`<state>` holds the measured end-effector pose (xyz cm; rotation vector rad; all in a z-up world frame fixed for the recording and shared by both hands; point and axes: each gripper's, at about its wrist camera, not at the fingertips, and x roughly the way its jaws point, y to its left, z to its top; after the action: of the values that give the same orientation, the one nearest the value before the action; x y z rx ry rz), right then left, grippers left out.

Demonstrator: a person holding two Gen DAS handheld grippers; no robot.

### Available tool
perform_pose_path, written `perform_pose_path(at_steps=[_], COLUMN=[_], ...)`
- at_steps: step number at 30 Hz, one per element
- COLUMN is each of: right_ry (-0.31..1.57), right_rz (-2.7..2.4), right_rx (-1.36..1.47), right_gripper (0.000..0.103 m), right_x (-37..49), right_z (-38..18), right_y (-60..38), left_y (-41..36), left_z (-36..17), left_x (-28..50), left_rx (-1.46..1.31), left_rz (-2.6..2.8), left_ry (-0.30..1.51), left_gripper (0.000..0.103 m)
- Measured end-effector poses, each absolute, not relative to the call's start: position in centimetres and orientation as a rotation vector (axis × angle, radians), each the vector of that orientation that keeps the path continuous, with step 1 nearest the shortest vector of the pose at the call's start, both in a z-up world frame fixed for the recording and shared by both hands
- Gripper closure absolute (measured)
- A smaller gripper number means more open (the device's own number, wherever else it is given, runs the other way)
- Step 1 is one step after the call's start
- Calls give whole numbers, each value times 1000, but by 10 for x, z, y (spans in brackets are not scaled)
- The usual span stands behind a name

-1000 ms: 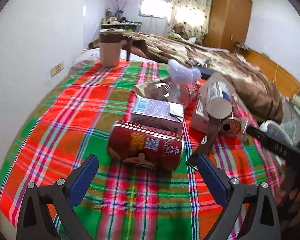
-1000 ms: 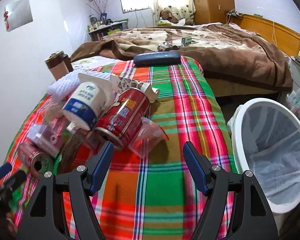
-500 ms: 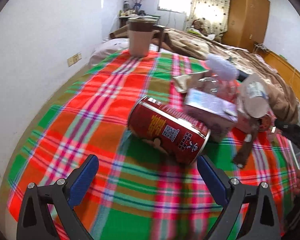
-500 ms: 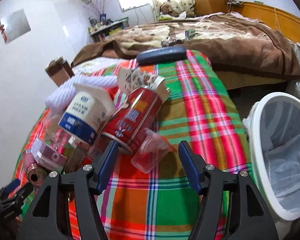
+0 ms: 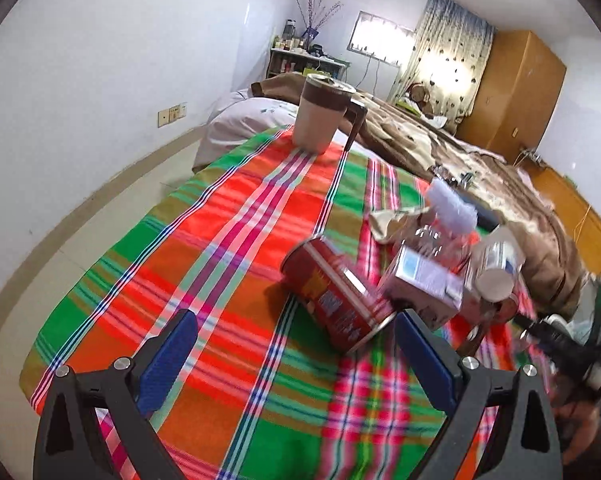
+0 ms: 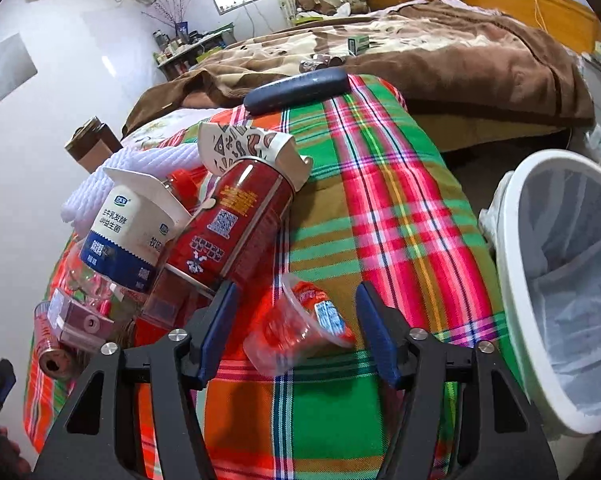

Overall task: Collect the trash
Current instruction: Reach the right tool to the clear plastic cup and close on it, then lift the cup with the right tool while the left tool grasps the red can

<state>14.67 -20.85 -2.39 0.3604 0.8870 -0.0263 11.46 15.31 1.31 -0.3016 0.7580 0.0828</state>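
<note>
A heap of trash lies on the plaid cloth (image 6: 380,208). In it are a red can (image 6: 240,224), a white and blue yoghurt cup (image 6: 128,236), a small carton (image 6: 80,316) and a clear plastic cup (image 6: 296,324) with a red label. My right gripper (image 6: 295,289) straddles the clear cup. Its jaws are closing, and a gap still shows on each side of the cup. My left gripper (image 5: 294,316) stands open above the cloth with nothing gripped. The red can (image 5: 336,300) lies just ahead of its right finger, beside the carton (image 5: 424,280).
A white bin (image 6: 512,264) lined with a bag stands off the cloth's right edge. A brown-banded mug (image 5: 320,116) stands at the far end. A dark blue case (image 6: 300,88) and a printed paper wrapper (image 6: 252,144) lie behind the heap, before a brown blanket (image 6: 460,52).
The left gripper has swung left, so the red can now sits to the right of its view. The right gripper's jaws have narrowed and closed in around the clear plastic cup.
</note>
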Motion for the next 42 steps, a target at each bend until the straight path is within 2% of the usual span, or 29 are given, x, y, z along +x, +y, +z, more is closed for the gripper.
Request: perform_pose_path(at_steps=[2,5,12,14,16,20,27,31,39,42], right_ry=[891,883,874,870,869,869,855,845,828,814], right_rz=[-39,-42,-17,-11,-4,6,18,21,31,35], right_rx=[349,339,303,297,291,293,282,285,270,269], right_gripper=[58,63,65,65,65,65,69,72,77,84], right_x=[147,146,141,142,142,143,139,138,134,130], right_z=[-25,-24,-21,-21,-21,-22,-21,-20,-17,-15], right_y=[-210,-212,-208,-206,-206,-207,-207,-209,-207,-209], left_y=[151,144,139,139,137,133,124,124,122,121], left_z=[15,16,-1,-6,-8,-20,-31,-35,-29,-24], left_x=[124,138,173,180,186,194,201,202,189,180], left_rx=[-313,-297,-318,-328,-306,-331,-329,-339,-301,-293], left_rz=[86,67,90,112,134,128,131,124,124,113], left_ry=[777,780,869,894,902,950,977,983,946,927], left_gripper=[3,3,4,11,11,20,27,38,40,41])
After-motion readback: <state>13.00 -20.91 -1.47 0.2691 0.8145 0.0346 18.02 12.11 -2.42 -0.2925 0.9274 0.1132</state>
